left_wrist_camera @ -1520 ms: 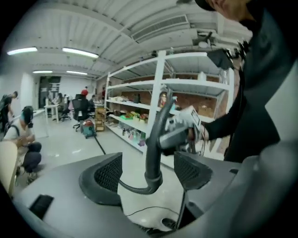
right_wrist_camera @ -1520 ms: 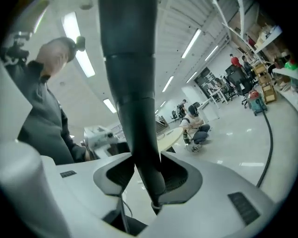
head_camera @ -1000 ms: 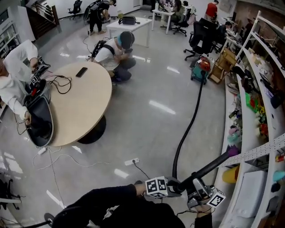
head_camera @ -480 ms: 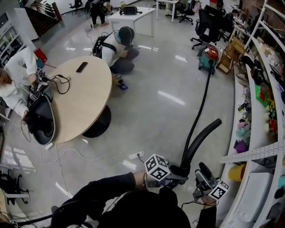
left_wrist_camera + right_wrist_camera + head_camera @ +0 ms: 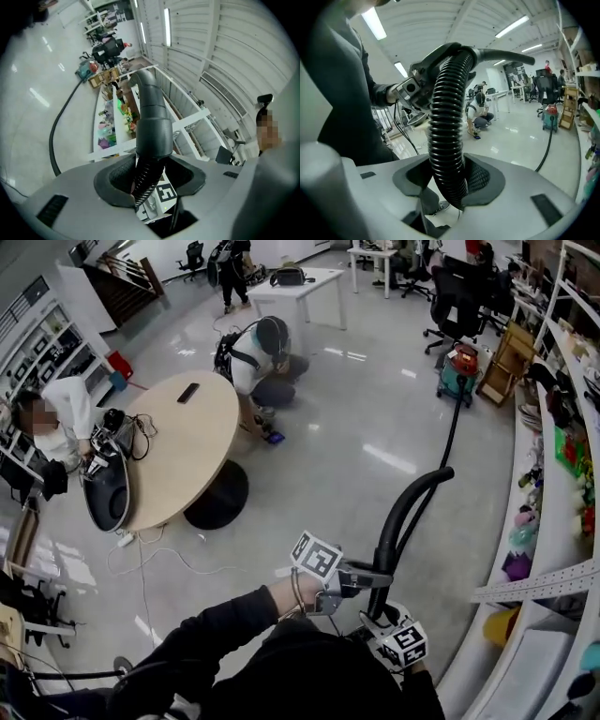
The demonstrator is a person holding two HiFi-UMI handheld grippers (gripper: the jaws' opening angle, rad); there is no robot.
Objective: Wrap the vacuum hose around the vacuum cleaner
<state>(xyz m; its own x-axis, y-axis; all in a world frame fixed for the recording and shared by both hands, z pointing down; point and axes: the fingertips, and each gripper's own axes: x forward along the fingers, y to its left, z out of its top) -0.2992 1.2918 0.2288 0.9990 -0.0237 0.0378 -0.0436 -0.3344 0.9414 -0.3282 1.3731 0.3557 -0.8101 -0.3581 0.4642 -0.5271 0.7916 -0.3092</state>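
1. Since the earlier frame our left gripper [image 5: 149, 180] has come up and rolled, so the rigid curved end [image 5: 412, 495] now arches above it. Our right gripper [image 5: 449, 180] has dropped to a lower spot on the vacuum hose [image 5: 445, 117].
2. Left jaws have just been closing. They're clamped on the ribbed hose right under the smooth cuff [image 5: 152, 133].
3. Right jaws have just been closing in too. The ribbed hose fills the gap, and the pads look to touch it on both sides.
4. The bit that matters: the vacuum cleaner [image 5: 462, 367] sits at the upper right of the head view, well apart from both grippers. The hose runs from lower centre up to it in one long line. Our left gripper is slightly nearer.
5. Pose: our left hand points its gripper roughly level toward frame right, marker cube [image 5: 317, 557] tilted. The right sits just below and right of it, angled down. We'd guess we have to close that gap before any wrapping.
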